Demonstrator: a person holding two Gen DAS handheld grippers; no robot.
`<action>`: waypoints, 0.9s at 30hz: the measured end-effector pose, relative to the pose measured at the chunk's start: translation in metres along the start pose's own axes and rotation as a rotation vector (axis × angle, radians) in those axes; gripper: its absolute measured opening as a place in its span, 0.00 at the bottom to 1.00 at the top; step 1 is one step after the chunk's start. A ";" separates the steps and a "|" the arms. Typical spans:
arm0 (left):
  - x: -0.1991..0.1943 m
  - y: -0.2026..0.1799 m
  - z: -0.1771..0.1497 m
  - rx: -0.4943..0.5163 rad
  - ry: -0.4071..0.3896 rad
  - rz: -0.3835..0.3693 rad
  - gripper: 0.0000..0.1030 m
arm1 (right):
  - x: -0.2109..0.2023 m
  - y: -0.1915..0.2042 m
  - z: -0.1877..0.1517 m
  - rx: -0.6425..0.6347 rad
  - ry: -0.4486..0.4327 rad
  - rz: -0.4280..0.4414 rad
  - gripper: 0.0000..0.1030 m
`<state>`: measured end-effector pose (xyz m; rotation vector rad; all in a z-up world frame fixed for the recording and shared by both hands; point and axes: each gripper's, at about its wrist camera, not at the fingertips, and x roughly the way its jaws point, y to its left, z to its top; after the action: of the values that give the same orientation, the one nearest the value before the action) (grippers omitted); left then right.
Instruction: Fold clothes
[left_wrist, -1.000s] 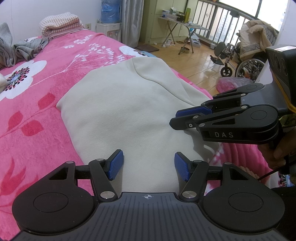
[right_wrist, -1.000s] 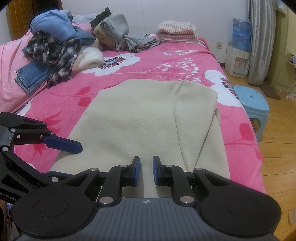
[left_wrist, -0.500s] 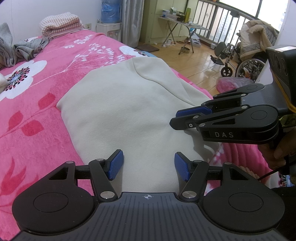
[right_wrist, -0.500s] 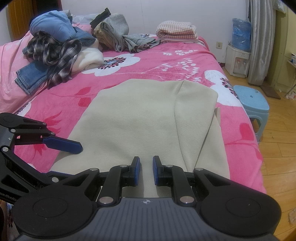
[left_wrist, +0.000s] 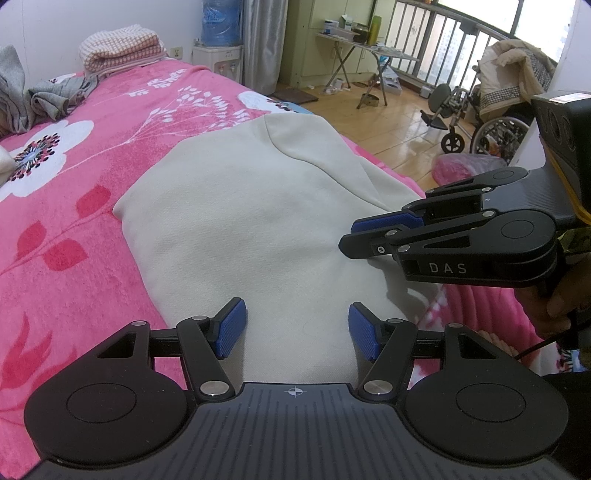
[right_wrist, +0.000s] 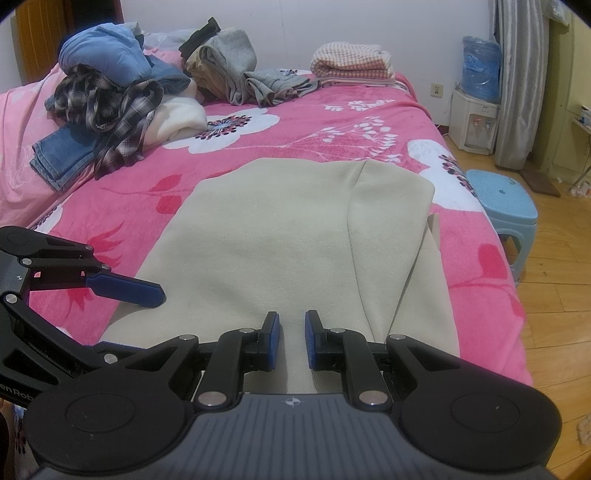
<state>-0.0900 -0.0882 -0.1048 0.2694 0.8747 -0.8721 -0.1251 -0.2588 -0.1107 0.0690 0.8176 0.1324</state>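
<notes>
A cream garment (left_wrist: 236, 221) lies flat on the pink floral bedspread (left_wrist: 74, 229), partly folded, with one side turned in over its middle and its near edge at the bed's near side. The left gripper (left_wrist: 295, 328) hangs above the garment's near edge with its jaws standing wide apart and nothing between the blue pads. The right gripper (right_wrist: 291, 339) hangs over the same near edge, just to the side of the left one, its jaws narrow with a small gap and no cloth pinched. Beyond the garment's far end lie a heap of unfolded clothes (right_wrist: 110, 99) and a folded checked towel (right_wrist: 351, 61). Beside the garment, off the bed, stands a blue stool (right_wrist: 506, 199).
</notes>
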 end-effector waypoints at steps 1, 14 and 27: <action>0.000 0.000 0.000 0.000 -0.001 -0.001 0.62 | 0.000 0.000 0.000 0.000 0.000 0.000 0.15; -0.005 -0.004 -0.001 0.027 -0.027 -0.008 0.63 | 0.000 -0.002 -0.001 0.013 -0.006 0.006 0.15; 0.002 0.040 0.035 -0.122 -0.117 0.049 0.61 | 0.001 -0.013 0.035 0.020 -0.051 -0.001 0.15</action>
<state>-0.0391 -0.0822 -0.0893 0.1320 0.8053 -0.7785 -0.0975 -0.2719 -0.0887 0.0899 0.7684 0.1210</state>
